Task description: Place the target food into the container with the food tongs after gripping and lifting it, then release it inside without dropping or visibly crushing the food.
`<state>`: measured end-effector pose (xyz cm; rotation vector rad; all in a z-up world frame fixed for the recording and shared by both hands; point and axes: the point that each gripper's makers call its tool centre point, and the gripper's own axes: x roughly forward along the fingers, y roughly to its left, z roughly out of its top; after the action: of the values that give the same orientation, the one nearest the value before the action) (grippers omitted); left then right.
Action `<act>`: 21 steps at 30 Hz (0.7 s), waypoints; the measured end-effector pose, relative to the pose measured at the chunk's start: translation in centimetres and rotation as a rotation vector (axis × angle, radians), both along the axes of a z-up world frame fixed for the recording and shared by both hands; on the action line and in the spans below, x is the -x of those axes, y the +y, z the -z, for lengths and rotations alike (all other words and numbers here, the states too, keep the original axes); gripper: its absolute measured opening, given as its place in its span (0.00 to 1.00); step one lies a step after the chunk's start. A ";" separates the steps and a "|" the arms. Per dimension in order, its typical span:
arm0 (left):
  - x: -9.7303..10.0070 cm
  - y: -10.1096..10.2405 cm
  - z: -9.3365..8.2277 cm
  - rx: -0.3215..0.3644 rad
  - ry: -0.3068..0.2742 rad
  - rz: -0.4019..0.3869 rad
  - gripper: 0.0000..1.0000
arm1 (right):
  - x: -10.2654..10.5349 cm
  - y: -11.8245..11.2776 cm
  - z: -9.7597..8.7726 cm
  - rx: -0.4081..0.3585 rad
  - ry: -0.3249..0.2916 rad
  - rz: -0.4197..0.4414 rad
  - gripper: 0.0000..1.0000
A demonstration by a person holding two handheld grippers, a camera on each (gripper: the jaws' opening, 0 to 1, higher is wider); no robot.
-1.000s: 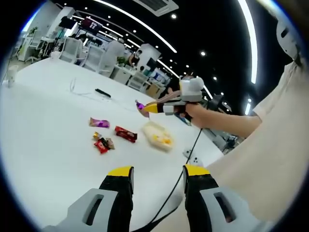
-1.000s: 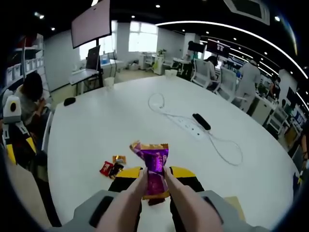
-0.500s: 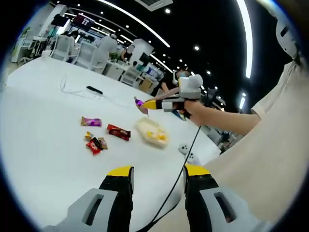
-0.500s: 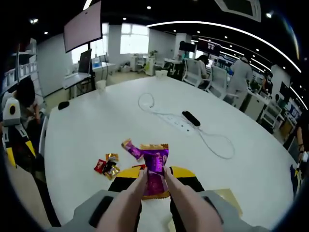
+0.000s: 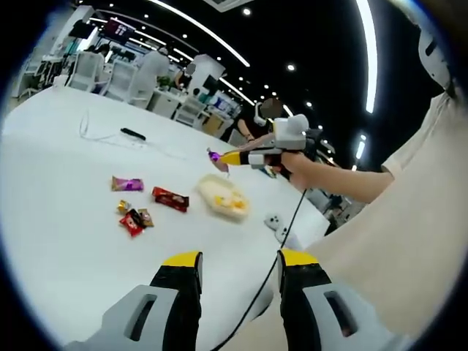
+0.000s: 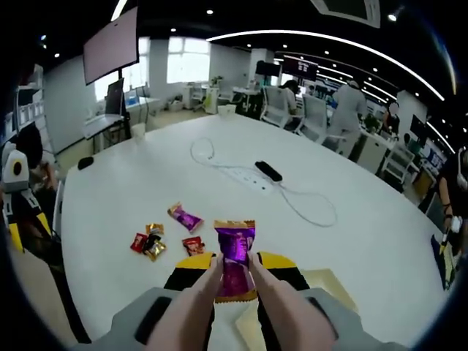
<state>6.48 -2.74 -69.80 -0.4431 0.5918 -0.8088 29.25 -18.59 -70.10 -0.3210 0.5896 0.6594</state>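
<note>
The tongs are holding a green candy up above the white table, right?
Not green. The candy pinched in the tongs has a purple wrapper with orange-gold ends, as the right gripper view shows. It is indeed held up above the white table.

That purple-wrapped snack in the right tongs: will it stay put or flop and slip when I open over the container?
The purple-wrapped snack stands upright above the tong tips, so it probably holds its shape. It looks small and light, and its glossy wrapper may be slippery. It should drop flat into the container without rolling.
</note>
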 end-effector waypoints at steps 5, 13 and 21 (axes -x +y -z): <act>-0.1 -0.7 -0.1 0.001 -0.002 0.022 0.40 | -0.5 -1.4 -0.1 -0.023 -0.002 0.040 0.20; -0.3 -1.4 -0.1 -0.003 -0.002 0.051 0.40 | -0.6 -2.6 -0.1 -0.033 0.000 0.062 0.20; 0.4 -1.1 -0.2 -0.006 0.004 0.035 0.40 | 0.3 -1.3 2.7 -0.050 0.064 0.054 0.21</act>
<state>6.06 -3.81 -69.58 -0.4297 0.6071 -0.8389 28.97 -19.86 -72.81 -0.2368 0.6397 0.6329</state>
